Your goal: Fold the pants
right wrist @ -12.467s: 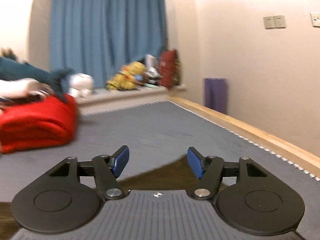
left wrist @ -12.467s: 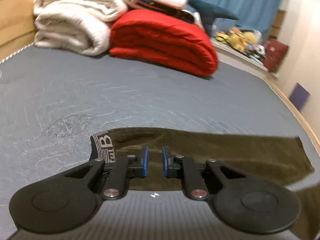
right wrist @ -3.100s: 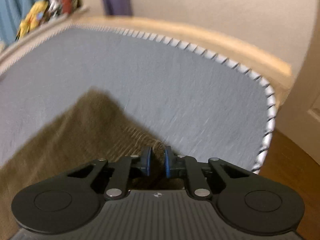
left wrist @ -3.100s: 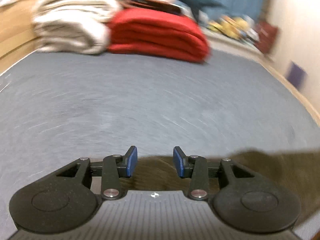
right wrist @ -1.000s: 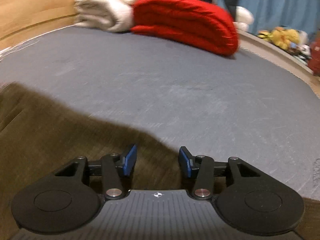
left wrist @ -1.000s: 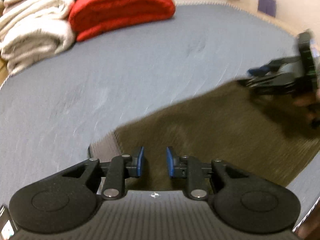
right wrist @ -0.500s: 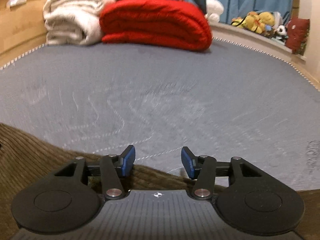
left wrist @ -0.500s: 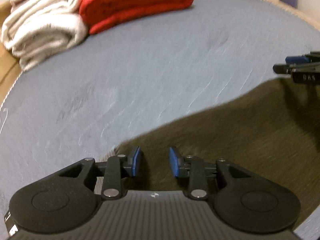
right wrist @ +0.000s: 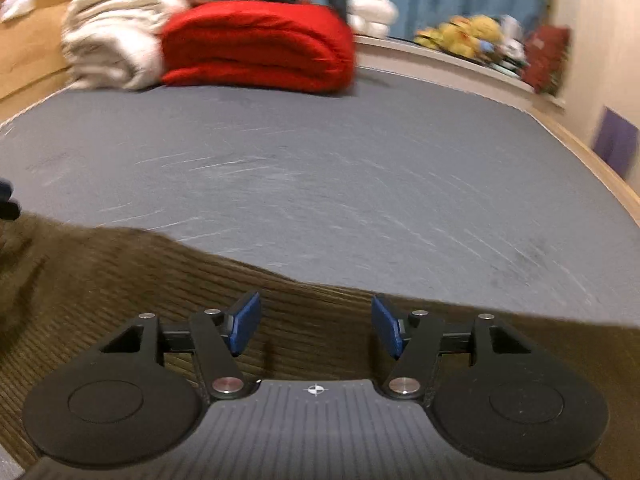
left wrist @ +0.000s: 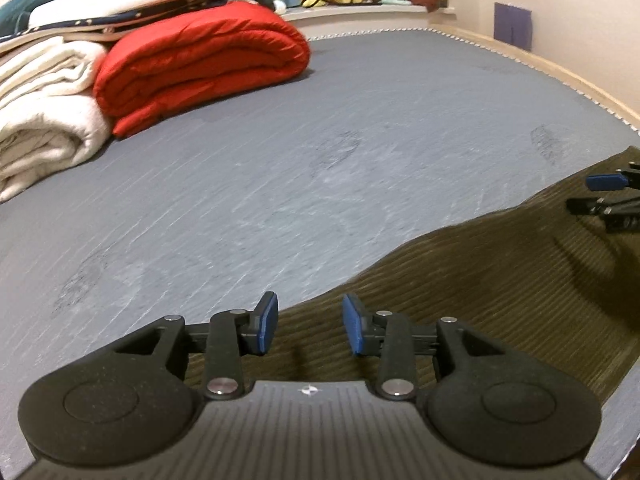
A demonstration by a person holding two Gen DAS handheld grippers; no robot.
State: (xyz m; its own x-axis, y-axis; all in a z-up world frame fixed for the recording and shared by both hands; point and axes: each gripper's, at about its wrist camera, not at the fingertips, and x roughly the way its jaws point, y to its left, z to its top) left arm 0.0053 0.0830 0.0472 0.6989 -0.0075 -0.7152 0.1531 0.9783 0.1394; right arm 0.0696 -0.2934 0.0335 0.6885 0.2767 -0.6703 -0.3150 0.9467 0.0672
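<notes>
In the left wrist view, a cream blanket [left wrist: 44,108] sits at nine o'clock beside a folded red quilt [left wrist: 200,60] at eleven o'clock, both on the grey bed [left wrist: 300,168]. The left hand-held gripper [left wrist: 308,328] hangs with its blue pads spread apart, holding nothing, over the near edge of the corduroy pants [left wrist: 480,296]. The pants are olive-brown, ribbed, lying flat on the bed from six toward three o'clock. At three o'clock the right hand-held gripper [left wrist: 600,192] shows; its own view shows it [right wrist: 316,328] wide apart above the pants [right wrist: 120,280].
</notes>
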